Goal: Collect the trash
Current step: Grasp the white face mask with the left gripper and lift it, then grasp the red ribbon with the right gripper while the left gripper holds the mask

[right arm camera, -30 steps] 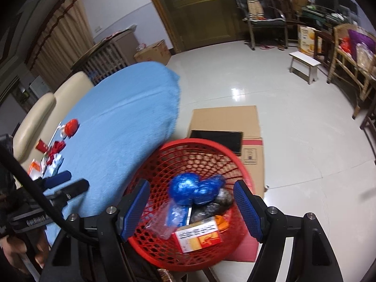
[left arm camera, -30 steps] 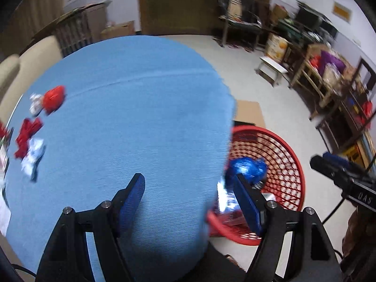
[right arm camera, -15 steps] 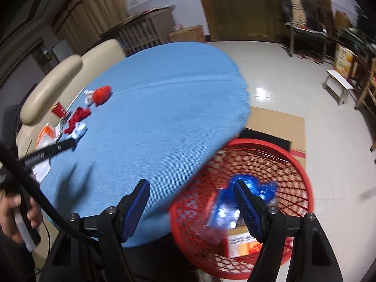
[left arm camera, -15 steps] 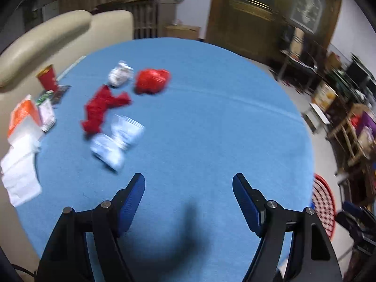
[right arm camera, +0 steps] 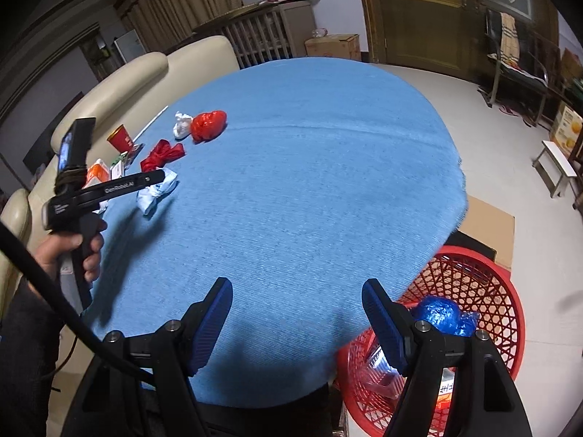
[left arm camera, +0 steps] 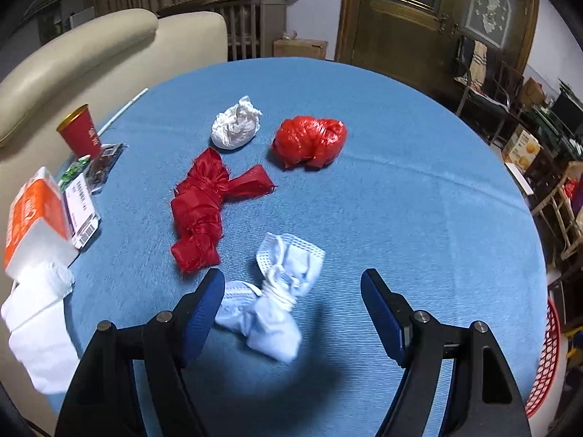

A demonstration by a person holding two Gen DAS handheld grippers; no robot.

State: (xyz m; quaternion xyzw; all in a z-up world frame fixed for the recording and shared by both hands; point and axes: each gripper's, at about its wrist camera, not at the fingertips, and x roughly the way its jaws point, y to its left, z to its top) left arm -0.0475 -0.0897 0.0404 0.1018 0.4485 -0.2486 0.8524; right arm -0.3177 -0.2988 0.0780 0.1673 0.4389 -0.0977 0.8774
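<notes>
Trash lies on the blue tablecloth (left arm camera: 400,200): a pale blue knotted bag (left arm camera: 271,298) sits between the wide-open fingers of the left gripper (left arm camera: 291,309), with red wrapping (left arm camera: 207,207), a red bag (left arm camera: 309,142) and white tissue (left arm camera: 235,127) farther off. The right gripper (right arm camera: 297,315), also spread and empty, hovers near the red basket (right arm camera: 492,291) on the right.

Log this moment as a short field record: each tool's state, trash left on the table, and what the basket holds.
left tool: open, over the pale blue tied bundle, not gripping
right tool: open, empty, above the table's near edge
trash on blue table: pale blue tied bundle, red cloth bundle, red plastic bag, white crumpled paper
red basket: on the floor beside the table, holds a blue plastic bag and some packaging
also on table: red paper cup, orange carton
</notes>
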